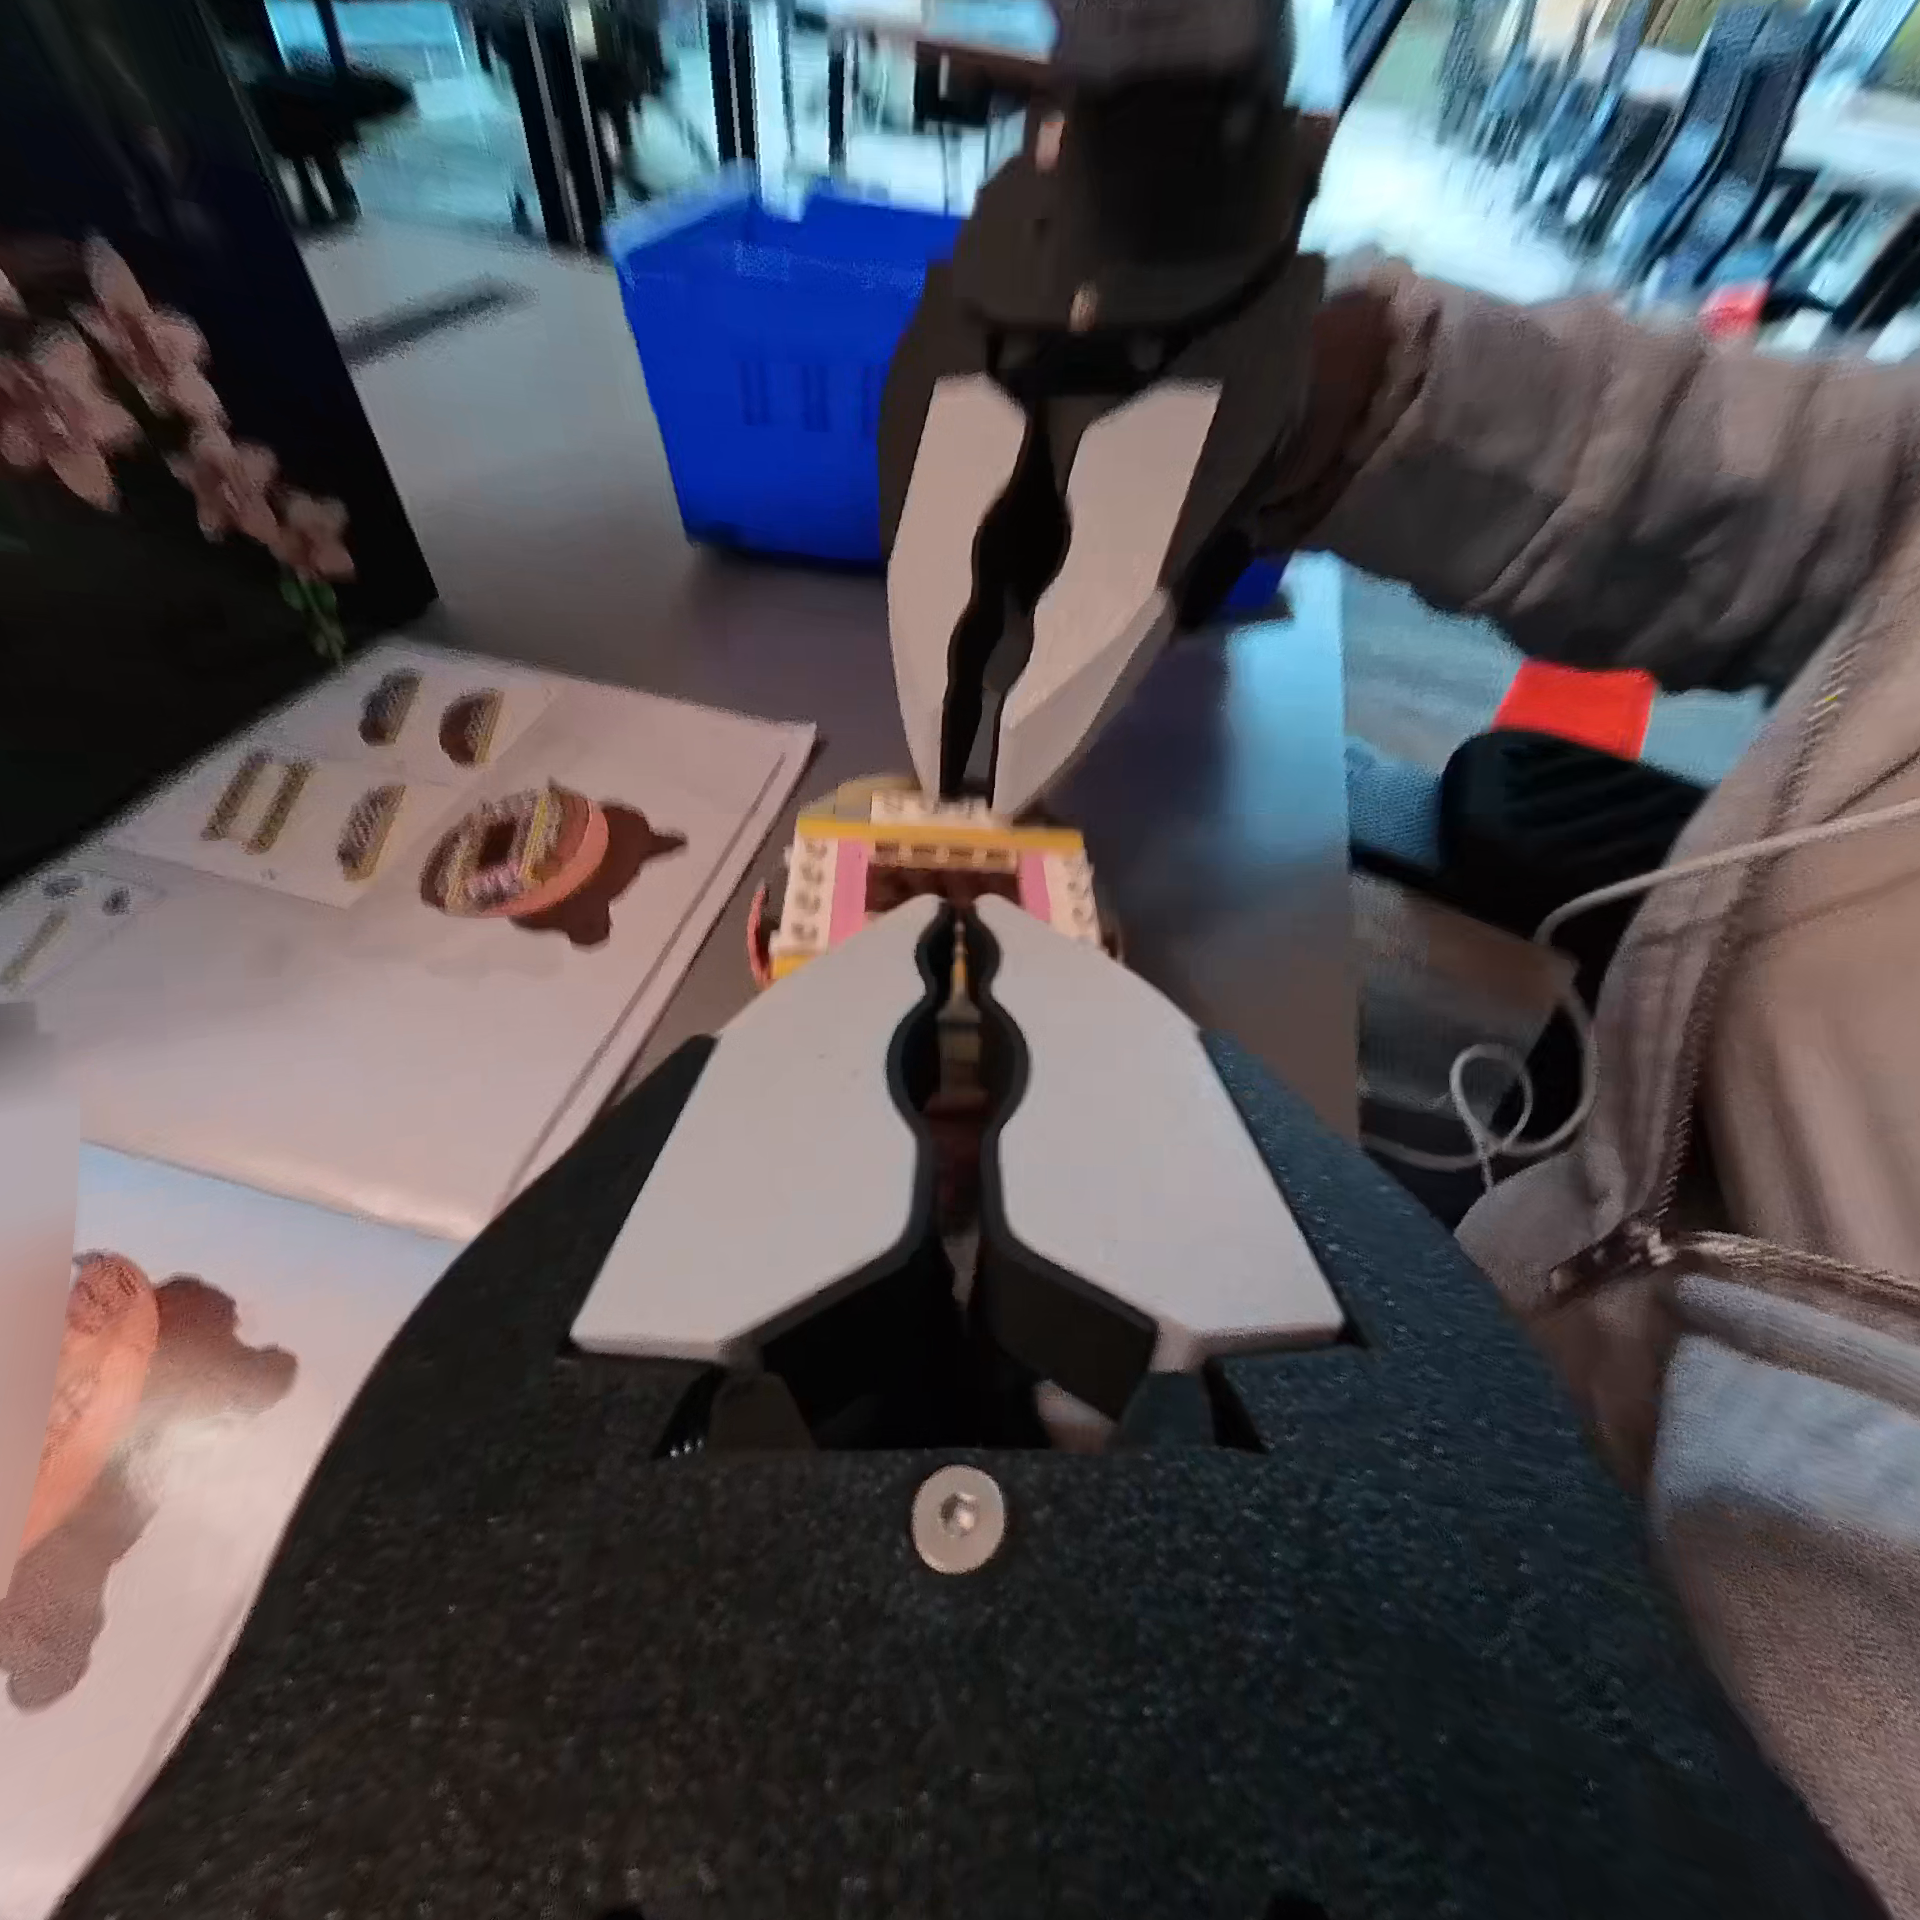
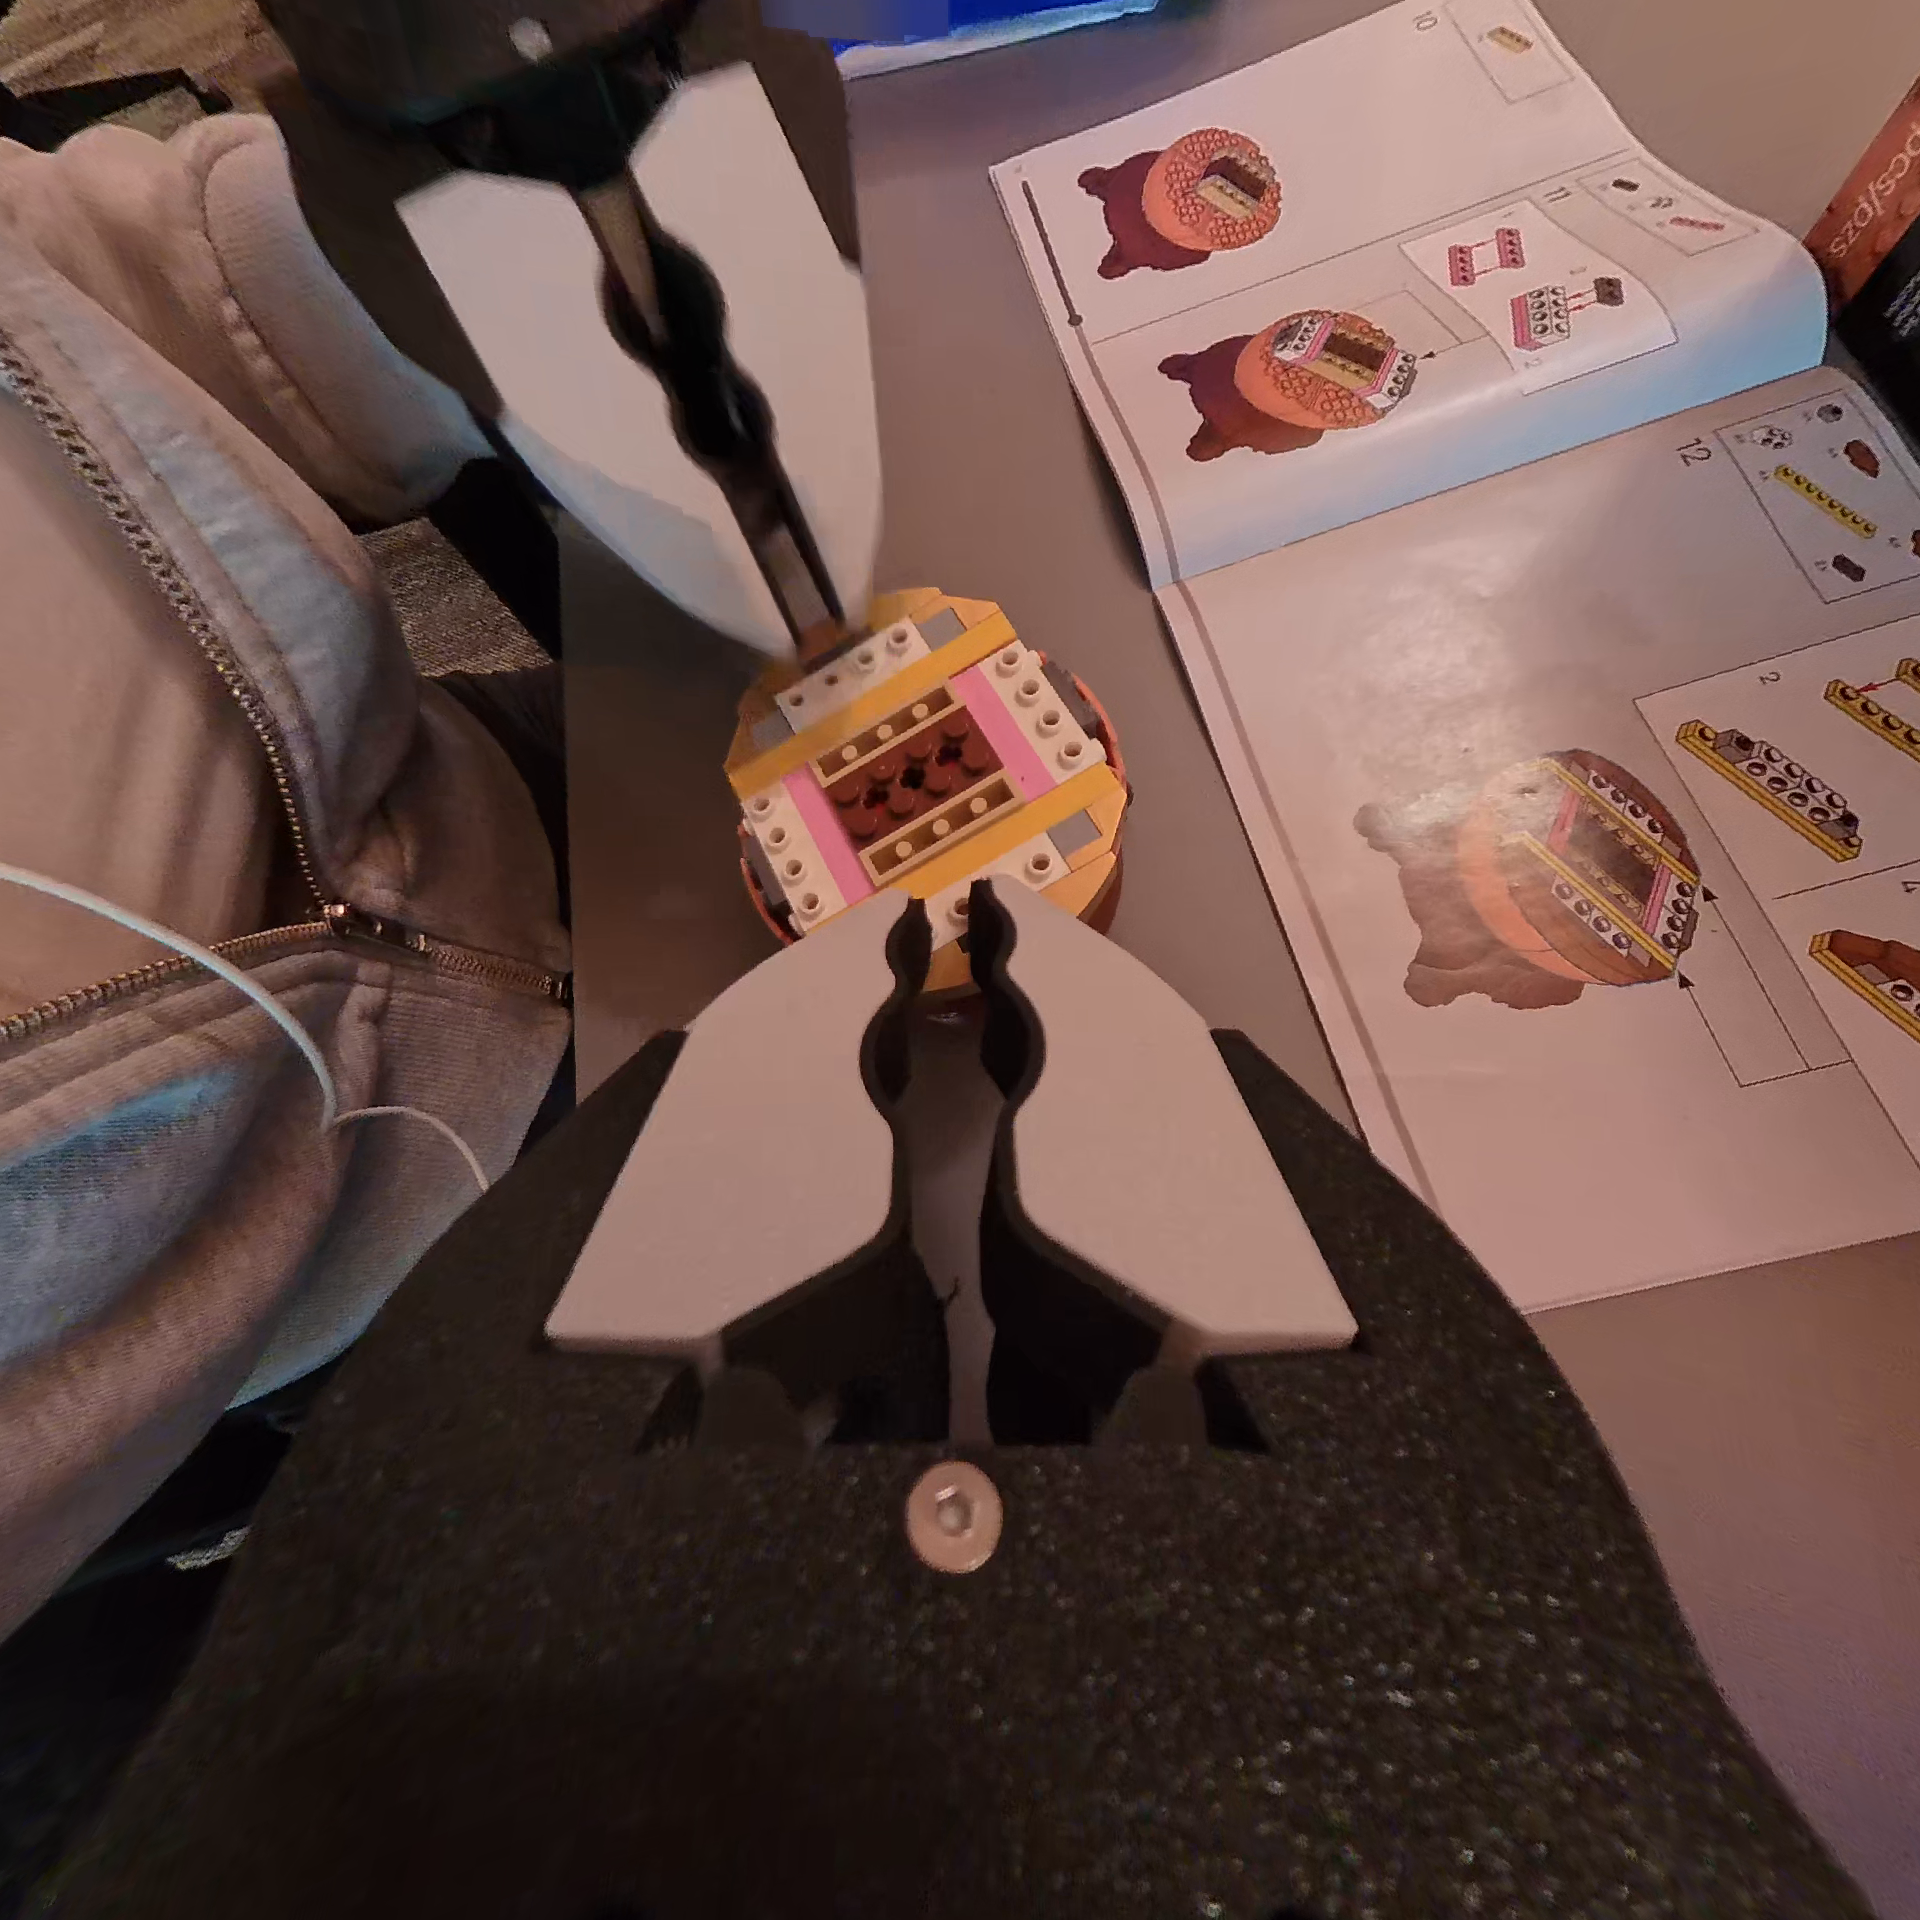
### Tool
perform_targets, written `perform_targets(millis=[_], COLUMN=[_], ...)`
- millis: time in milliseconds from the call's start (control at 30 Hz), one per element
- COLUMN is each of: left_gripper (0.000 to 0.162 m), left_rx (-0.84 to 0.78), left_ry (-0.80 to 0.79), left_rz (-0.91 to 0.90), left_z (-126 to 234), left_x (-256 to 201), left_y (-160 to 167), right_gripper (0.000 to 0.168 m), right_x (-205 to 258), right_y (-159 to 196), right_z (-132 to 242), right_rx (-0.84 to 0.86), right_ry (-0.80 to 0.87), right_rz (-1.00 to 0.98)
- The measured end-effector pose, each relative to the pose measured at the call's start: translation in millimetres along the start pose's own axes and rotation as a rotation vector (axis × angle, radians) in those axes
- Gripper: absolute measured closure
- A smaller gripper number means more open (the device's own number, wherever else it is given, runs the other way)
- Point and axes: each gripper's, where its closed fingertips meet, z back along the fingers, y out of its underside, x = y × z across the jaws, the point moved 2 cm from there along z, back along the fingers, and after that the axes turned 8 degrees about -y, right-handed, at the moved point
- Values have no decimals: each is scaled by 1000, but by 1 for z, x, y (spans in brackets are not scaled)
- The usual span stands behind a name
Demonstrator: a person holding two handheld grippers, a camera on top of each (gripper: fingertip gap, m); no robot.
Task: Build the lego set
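- The lego model [image 2: 920, 774] stands on the grey table [image 2: 1662, 1455] between the two grippers; it is a round, orange-walled base with a square frame of yellow, white and pink bricks on top and a brown studded floor showing in the middle
- The left gripper [image 1: 958, 914] reaches the model's rim from one side with its jaws nearly together; a thin yellow and brown edge shows in the slot between them, so it looks to be pinching the model's edge, though blur leaves that unsure
- The right gripper [image 2: 943, 902] meets the opposite rim with its jaws a little apart, tips at a white brick; whether it clamps anything cannot be told
- The open instruction booklet [image 2: 1507, 727] lies beside the model, its pages picturing this same round base with a similar frame
- Judged from that, the base and the frame are done, while the hollow centre and everything above it are left, so the build seems at an early-to-middle stage
- No loose bricks show on the table in either view
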Motion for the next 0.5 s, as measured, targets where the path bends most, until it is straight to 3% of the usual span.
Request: perform_targets(millis=[100, 200, 300, 500], left_gripper=[149, 135, 123, 143], left_rx=[-110, -15, 52, 29], left_ry=[-38, -128, -143, -185], left_rz=[-9, -51, -28, 114], left_z=[19, 30, 27, 17], left_x=[5, 15, 12, 11], left_y=[-21, -6, 12, 18], right_gripper=[160, 157, 138, 123], right_x=[0, 0, -7, -17], right_y=[0, -2, -14, 0], right_z=[0, 2, 14, 4], right_rx=[2, 2, -112, -209], right_ry=[-7, -15, -7, -149], right_rz=[0, 0, -61, -370])
